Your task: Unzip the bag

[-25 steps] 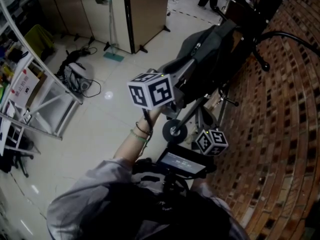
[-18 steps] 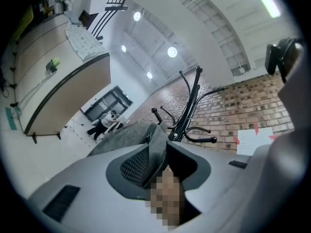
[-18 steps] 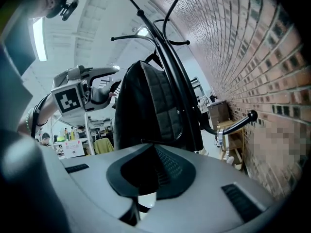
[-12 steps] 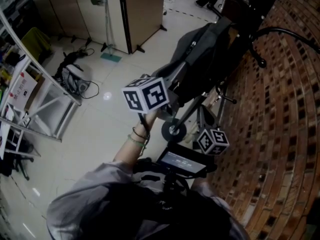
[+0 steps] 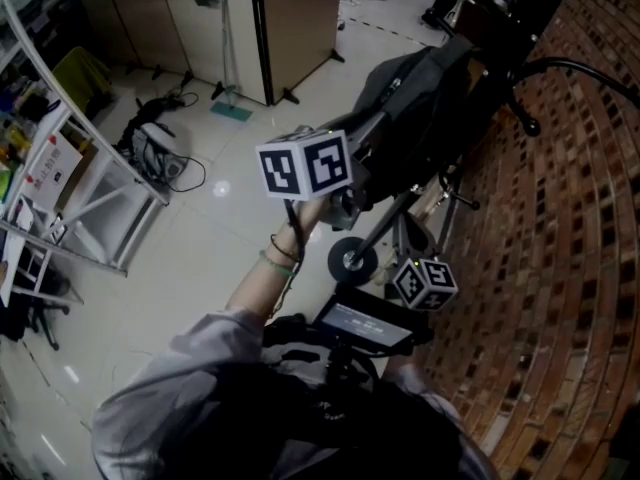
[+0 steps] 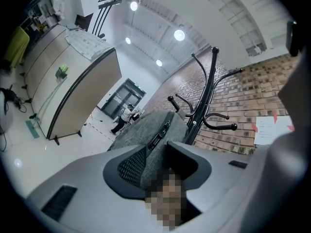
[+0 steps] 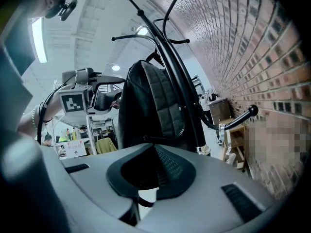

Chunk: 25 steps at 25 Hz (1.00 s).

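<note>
A dark grey backpack (image 5: 420, 98) hangs on a black coat rack (image 5: 505, 43) beside the brick wall. My left gripper (image 5: 345, 186) is raised in front of the bag's lower part, marker cube on top. In the left gripper view its jaws are opening (image 6: 158, 154) and point at the backpack (image 6: 146, 130), whose zipper (image 6: 159, 136) runs up its top; the fabric shows in the gap, but the pads do not press it. My right gripper (image 5: 412, 258) hangs lower, near the rack's foot. Its jaws (image 7: 154, 152) look shut and empty, facing the backpack (image 7: 150, 106).
The brick wall (image 5: 570, 218) runs along the right. A wheel (image 5: 352, 260) and rack legs stand under the bag. A tall cabinet (image 5: 290, 18) stands behind, a metal shelf frame (image 5: 90, 198) and cables (image 5: 155, 153) lie left. A screen device (image 5: 365, 323) sits at my chest.
My left gripper has moved up and slightly right, closer to the backpack. The right gripper has stayed where it was.
</note>
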Available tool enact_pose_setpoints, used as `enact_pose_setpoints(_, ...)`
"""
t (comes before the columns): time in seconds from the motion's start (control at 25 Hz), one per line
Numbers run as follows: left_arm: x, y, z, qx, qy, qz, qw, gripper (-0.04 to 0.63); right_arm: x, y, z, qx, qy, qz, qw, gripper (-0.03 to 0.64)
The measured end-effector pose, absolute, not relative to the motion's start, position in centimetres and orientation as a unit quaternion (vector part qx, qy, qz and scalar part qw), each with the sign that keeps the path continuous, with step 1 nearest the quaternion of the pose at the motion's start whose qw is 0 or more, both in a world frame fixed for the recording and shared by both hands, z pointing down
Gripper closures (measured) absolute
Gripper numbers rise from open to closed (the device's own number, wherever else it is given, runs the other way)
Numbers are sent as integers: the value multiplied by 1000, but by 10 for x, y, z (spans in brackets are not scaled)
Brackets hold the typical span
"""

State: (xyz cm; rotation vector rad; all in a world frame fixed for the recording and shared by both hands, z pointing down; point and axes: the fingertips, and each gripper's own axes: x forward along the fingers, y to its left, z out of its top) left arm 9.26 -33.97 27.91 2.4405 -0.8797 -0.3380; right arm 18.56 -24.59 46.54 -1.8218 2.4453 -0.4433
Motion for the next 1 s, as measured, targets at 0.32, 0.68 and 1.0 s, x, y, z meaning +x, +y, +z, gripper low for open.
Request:
enact_pose_setpoints(0.32,97,-335,267,908,-317,-124,244,462,175,-245,462,-586,797,-146,29,627)
enact_pose_setpoints(0.68,90,-322,243,905,-248,-245,243,517,183,-238,466,-592,792,-148,30,627)
enact_pose_setpoints(1.0,102,-325,253,911,-269,-205,234,529,193,-231,462,-599,788,-137,26,627)
